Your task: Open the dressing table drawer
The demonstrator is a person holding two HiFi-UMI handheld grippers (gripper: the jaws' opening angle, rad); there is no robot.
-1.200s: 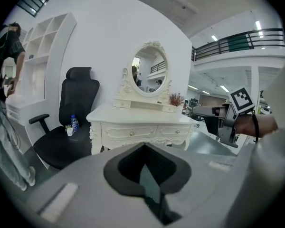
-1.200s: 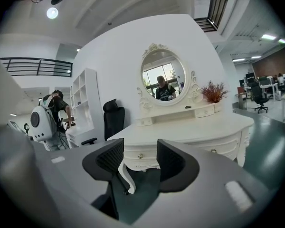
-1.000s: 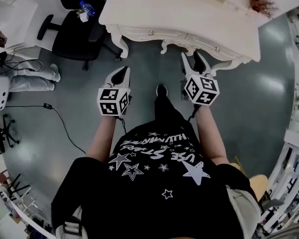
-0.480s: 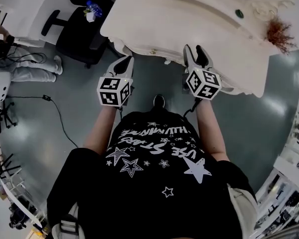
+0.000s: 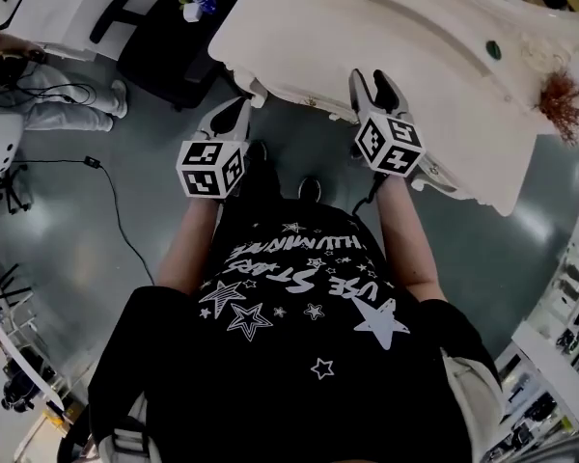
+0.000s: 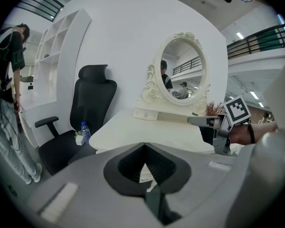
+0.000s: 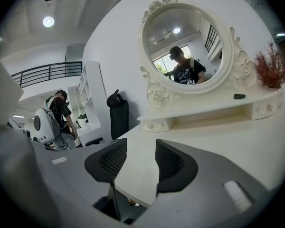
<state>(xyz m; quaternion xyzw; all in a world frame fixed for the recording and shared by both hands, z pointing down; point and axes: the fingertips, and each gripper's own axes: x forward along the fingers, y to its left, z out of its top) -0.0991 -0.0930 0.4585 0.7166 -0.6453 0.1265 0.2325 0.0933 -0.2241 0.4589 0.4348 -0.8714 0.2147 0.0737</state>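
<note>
right gripper [image 7: 136, 151], jaws apart and empty, hangs over the front edge of the dressing table [image 7: 218, 132]; a drawer knob [image 7: 130, 202] peeks from beneath that edge. left gripper [image 6: 145, 146], jaws closed on nothing, is alongside. an office chair [image 6: 88, 113] carrying a water bottle [image 6: 85, 131] stands to the left, and an oval mirror [image 7: 185, 46] rises behind.

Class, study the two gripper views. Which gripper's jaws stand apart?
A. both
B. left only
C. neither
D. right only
D: the right gripper shows a clear gap between its pads, with the table seen through it, while the left gripper has its tips touching.
</note>
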